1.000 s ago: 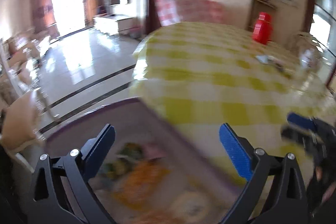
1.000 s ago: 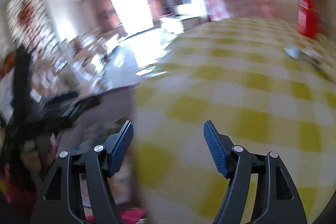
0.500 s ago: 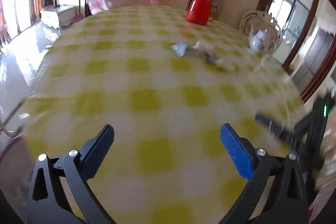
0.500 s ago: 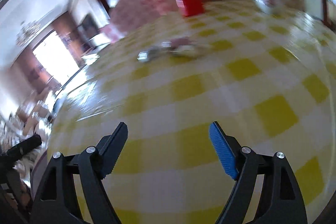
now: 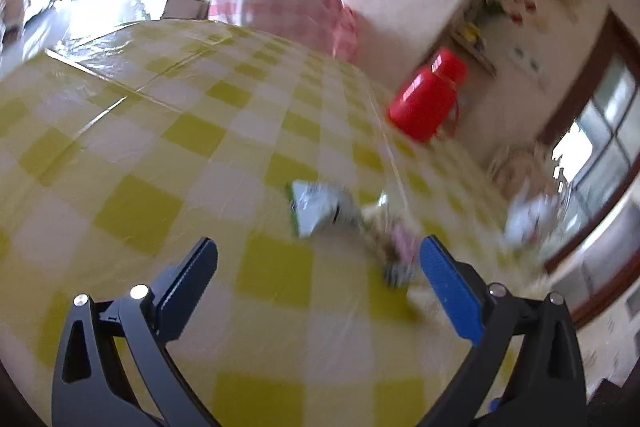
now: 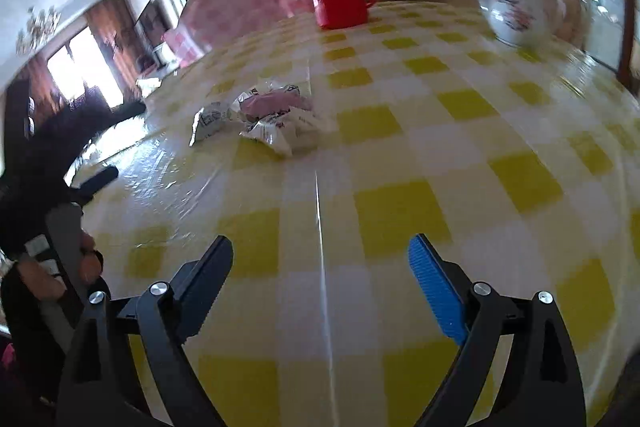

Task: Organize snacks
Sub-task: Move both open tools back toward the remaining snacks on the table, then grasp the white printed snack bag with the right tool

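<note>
A small heap of crinkly foil snack packets (image 6: 264,117) lies on the yellow-and-white checked tablecloth (image 6: 400,155), out toward the middle. Leftmost in the right wrist view is a silver-white packet with dark print (image 6: 210,121), lying flat and slightly apart at the pile's edge. Beside it, a pink-faced wrapper (image 6: 272,103) rests on top of the others, and a crumpled white packet (image 6: 276,133) pokes out toward the camera. In the left wrist view the heap is blurred; a silvery packet with a green edge (image 5: 320,207) lies at its left end.

Each black claw (image 6: 321,261) carries silver screws and one ribbed blue pad (image 6: 436,291).
</note>
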`<state>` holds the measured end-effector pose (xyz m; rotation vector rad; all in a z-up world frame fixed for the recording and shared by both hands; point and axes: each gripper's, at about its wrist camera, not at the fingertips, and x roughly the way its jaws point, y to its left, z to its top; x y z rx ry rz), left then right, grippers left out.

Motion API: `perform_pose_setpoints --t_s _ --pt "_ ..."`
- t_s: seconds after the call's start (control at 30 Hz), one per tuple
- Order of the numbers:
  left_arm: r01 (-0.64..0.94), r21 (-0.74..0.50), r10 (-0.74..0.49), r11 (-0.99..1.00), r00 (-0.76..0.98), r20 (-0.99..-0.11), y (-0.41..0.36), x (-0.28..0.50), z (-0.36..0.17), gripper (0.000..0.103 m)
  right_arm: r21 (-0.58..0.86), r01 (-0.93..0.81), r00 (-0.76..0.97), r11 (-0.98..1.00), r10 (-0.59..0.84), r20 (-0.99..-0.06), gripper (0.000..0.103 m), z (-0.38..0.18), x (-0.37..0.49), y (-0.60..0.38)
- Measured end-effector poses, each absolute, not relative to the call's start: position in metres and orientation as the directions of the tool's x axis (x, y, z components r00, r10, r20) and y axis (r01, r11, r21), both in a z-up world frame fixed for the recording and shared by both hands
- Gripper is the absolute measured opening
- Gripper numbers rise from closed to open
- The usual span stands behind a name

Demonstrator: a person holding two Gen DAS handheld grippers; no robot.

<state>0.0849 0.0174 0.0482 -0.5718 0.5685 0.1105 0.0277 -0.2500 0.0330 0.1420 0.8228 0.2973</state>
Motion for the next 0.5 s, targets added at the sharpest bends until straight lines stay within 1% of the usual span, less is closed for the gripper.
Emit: perform_pose_setpoints --t_s 0.03,0.13,0.27,0.37,0.5 --pt "-0.251 -0.489 -0.049 0.835 0.852 -0.521 0.019 0.087 0.045 0.101 0.236 -0.224 0.632 0.945 0.326 -0.703 0.087 0.032 0.042 -0.247" --pt "-0.235 -0.512 -0.102 0.826 0.832 -0.545 0.029 0.096 0.038 0.101 0.205 -0.301 0.604 0.931 0.352 -0.715 0.087 0.031 0.080 -0.231" --pt "-0.248 -0.540 -0.093 0.805 0.845 -0.527 0.050 0.097 0.035 0.101 0.183 -0.411 0.554 0.893 0.404 -0.727 0.087 0.030 0.122 -0.209" --pt "-0.278 -0.564 -0.074 0.778 0.851 -0.521 0.062 0.096 0.034 0.101 0.139 -0.454 0.540 0.880 0.396 -0.743 0.088 0.030 0.145 -0.195" --pt "-0.277 -0.581 -0.108 0.766 0.835 -0.540 0.063 0.099 0.029 0.101 0.116 -0.487 0.490 0.866 0.381 -0.784 0.087 0.022 0.167 -0.182"
